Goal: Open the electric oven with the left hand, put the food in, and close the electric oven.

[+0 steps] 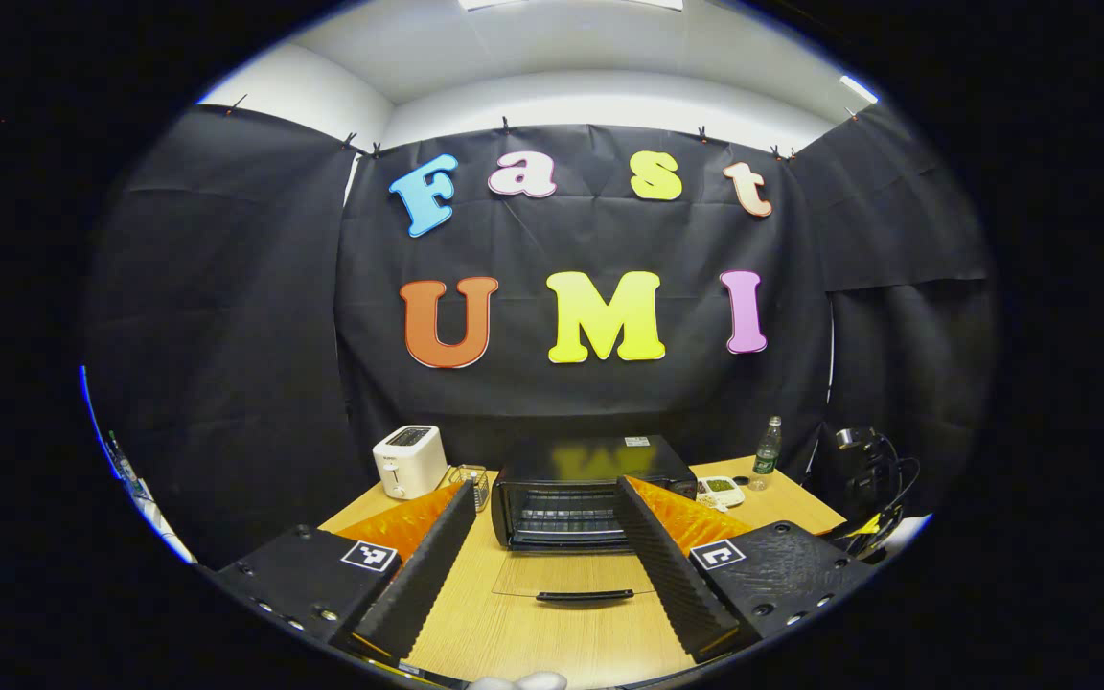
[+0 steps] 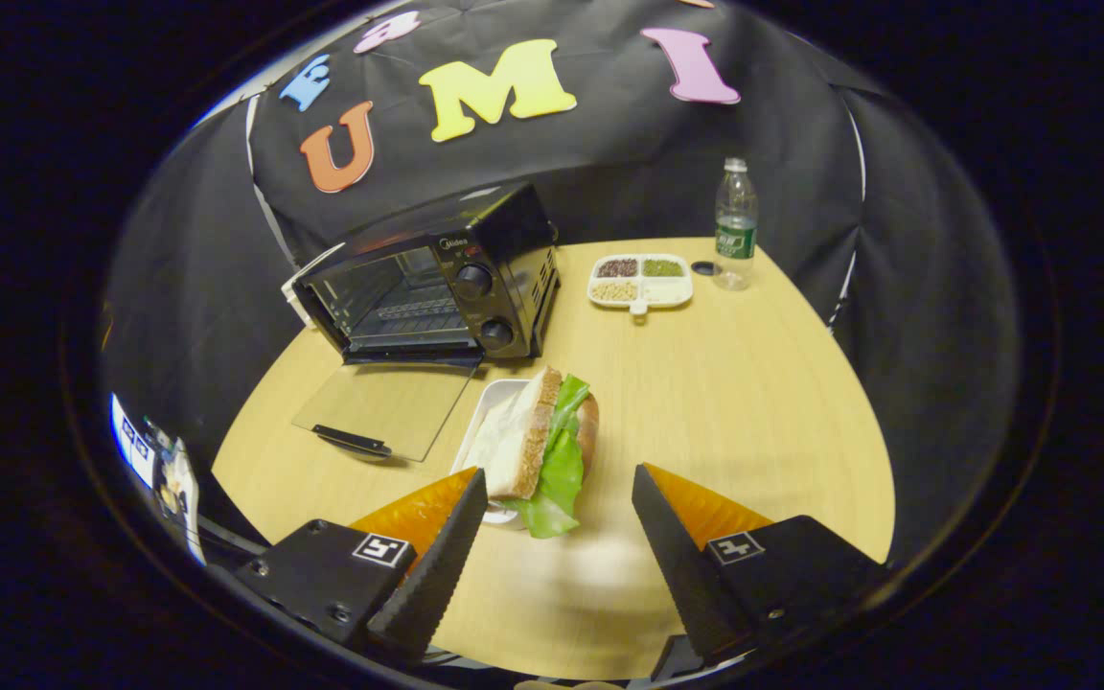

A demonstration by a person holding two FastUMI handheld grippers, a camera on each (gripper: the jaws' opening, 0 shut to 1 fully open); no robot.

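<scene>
Your wooden table [image 2: 753, 383] carries the open oven [image 2: 437, 283], a white tray [image 2: 490, 407] with the sandwich [image 2: 542, 441], a divided dish [image 2: 640, 281], a bottle [image 2: 734, 225] and a toaster [image 1: 409, 461]

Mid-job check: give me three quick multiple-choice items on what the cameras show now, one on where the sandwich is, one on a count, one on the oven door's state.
1. Where is the sandwich?
A. inside the oven
B. on the white tray beside the oven's lowered door
C. next to the bottle

2. How many knobs does the oven front carry?
A. two
B. four
C. none

3. The oven door is:
A. shut
B. half raised
C. folded down flat over the table

Answers: 1 B, the sandwich leans on the tray ahead of the open right gripper. 2 A, two round knobs stacked at the right. 3 C, the glass lies level, rack visible inside.
</scene>
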